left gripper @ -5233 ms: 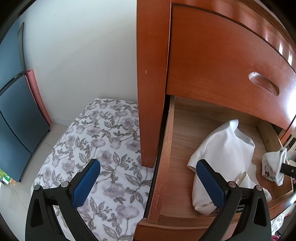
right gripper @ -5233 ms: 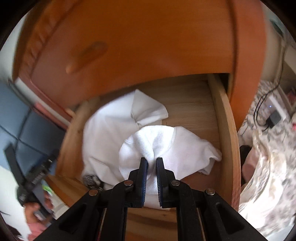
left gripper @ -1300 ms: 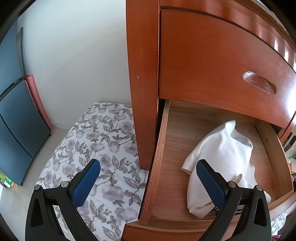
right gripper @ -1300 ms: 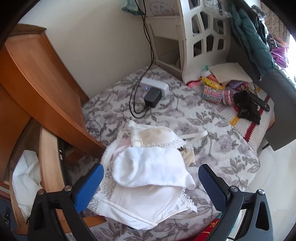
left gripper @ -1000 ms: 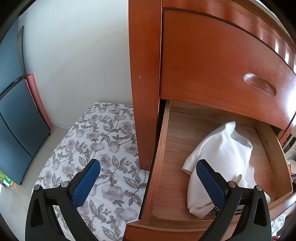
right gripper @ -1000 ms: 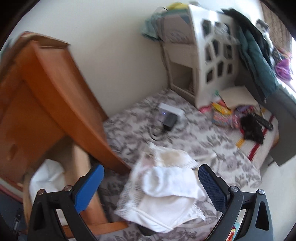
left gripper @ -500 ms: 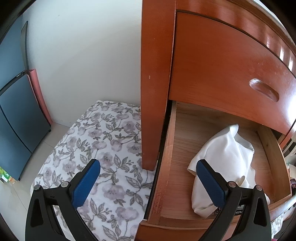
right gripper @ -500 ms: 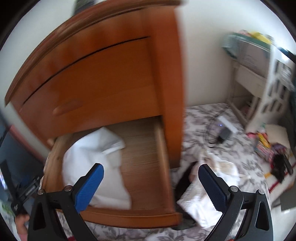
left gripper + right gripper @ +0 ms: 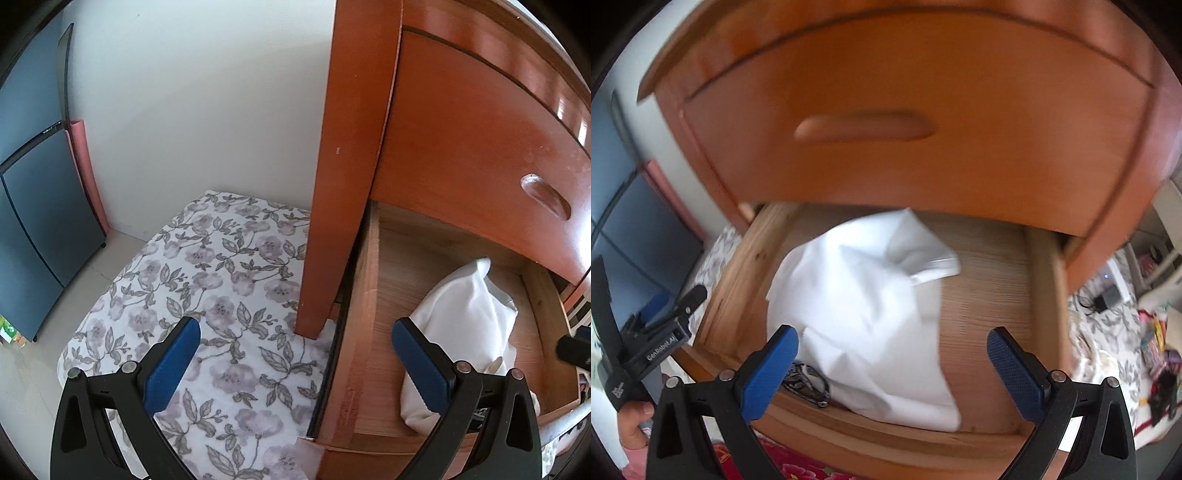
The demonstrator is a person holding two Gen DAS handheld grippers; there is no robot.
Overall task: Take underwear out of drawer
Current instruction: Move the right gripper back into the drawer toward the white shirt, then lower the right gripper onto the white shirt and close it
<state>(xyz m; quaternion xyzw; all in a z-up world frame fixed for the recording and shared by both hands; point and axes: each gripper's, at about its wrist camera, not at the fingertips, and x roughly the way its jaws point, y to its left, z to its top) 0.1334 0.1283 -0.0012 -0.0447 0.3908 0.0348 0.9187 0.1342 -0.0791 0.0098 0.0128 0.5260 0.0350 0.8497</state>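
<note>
Far left in the left wrist view, dark blue cabinet doors (image 9: 33,206) with a pink strip (image 9: 86,173) beside them against a white wall (image 9: 192,103). Next along, a floral sheet (image 9: 207,295) spread over the floor, running up to the foot of the wooden dresser (image 9: 351,166). Low in that view, the left gripper (image 9: 295,363), blue pads spread wide and holding nothing, straddling the drawer's left corner (one pad over the sheet, the other over the drawer). Pulled out below a closed upper drawer front (image 9: 905,122) with a recessed handle (image 9: 864,125), the open drawer (image 9: 990,295). Inside, toward the left and middle, a crumpled white garment (image 9: 864,314) lying on the bare wood floor, its lower edge near the front wall; tucked at the front left corner, a small dark patterned item (image 9: 809,382), too blurred to identify. Right half of the drawer floor bare. In front of the drawer in the right wrist view, the right gripper (image 9: 892,363), fingers set wide apart, gripping nothing, above the garment's lower part. Further right, more floral sheet with a charger and cable (image 9: 1108,297) and coloured clutter (image 9: 1160,350) at the frame's edge.
</note>
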